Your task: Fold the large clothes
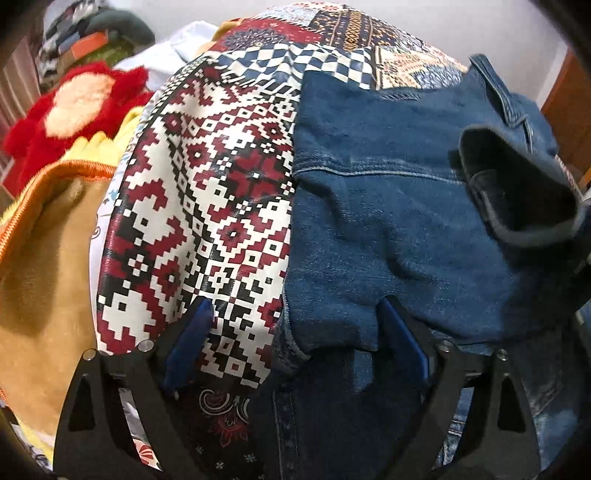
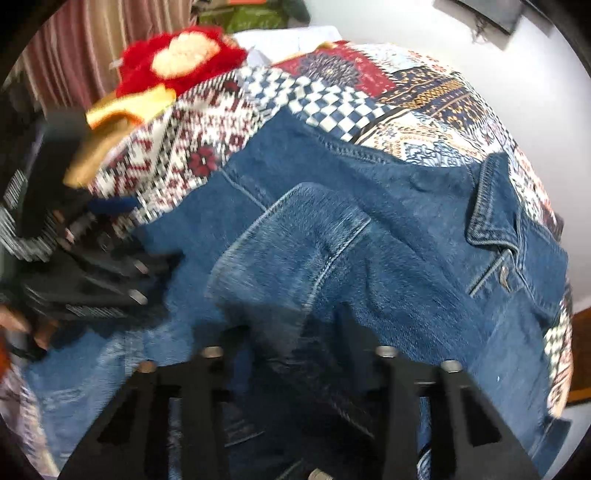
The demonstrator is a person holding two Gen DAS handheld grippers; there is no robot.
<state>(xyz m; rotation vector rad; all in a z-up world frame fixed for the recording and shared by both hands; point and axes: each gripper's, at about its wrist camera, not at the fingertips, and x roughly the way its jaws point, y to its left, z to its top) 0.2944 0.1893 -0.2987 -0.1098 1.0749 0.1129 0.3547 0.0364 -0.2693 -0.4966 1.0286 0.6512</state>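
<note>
A blue denim jacket [image 1: 388,206] lies on a patchwork-patterned cloth [image 1: 207,192] that covers the surface. In the left wrist view its sleeve cuff [image 1: 517,188] gapes at the right. My left gripper [image 1: 295,332] is open and points down; the jacket's left edge runs between its blue pads [image 1: 192,332], which touch nothing. In the blurred right wrist view the jacket [image 2: 388,229] shows its collar [image 2: 491,210] and a folded sleeve. My right gripper [image 2: 295,328] is shut on a bunched fold of the denim near the bottom. The left gripper [image 2: 92,254] shows at the left edge there.
A red fluffy item with a cream centre [image 1: 74,107] and a tan garment with orange trim [image 1: 48,240] lie left of the cloth. More clothes are piled at the back left [image 1: 96,33]. A striped curtain [image 2: 66,62] hangs behind, and wooden furniture [image 1: 569,110] stands at the right.
</note>
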